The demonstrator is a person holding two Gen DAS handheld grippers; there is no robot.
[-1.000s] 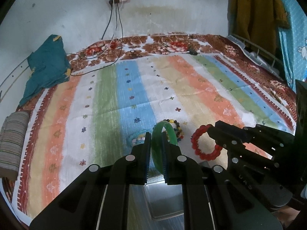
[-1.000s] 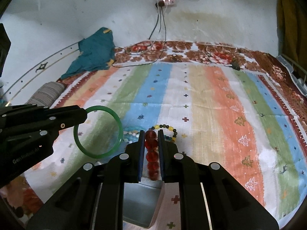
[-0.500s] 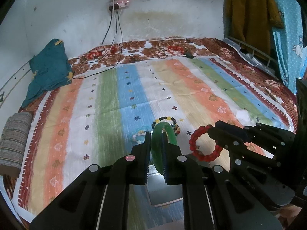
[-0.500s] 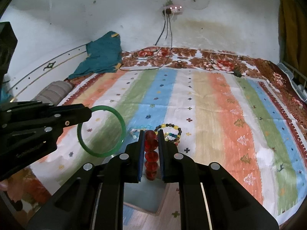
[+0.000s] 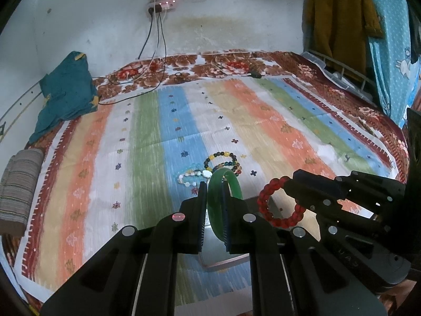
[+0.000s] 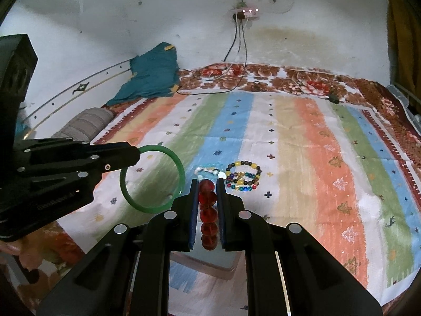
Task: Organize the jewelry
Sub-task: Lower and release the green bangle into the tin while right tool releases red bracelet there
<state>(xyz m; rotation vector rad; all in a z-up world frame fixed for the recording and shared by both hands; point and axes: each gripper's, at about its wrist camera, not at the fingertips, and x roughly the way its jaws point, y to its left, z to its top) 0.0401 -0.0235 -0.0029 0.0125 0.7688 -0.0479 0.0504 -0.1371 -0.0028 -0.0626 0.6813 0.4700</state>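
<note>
Green bangle (image 5: 225, 205) pinched edge-on in left gripper (image 5: 213, 218), probably rigid, slick, chip-prone; red bead bracelet (image 6: 208, 216) clamped in right gripper (image 6: 208, 210), probably limp, best taken across its beads.

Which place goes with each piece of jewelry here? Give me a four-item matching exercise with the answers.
Things:
1. green bangle
2. red bead bracelet
3. multicoloured bead bracelet
4. pale white bead bracelet

Places:
A. lying on the striped bedspread, on its blue stripe, left of another bracelet
B. held in the right gripper
C. held in the left gripper
D. lying on the bedspread, right of the pale one

Pairs: 1-C, 2-B, 3-D, 4-A
</note>
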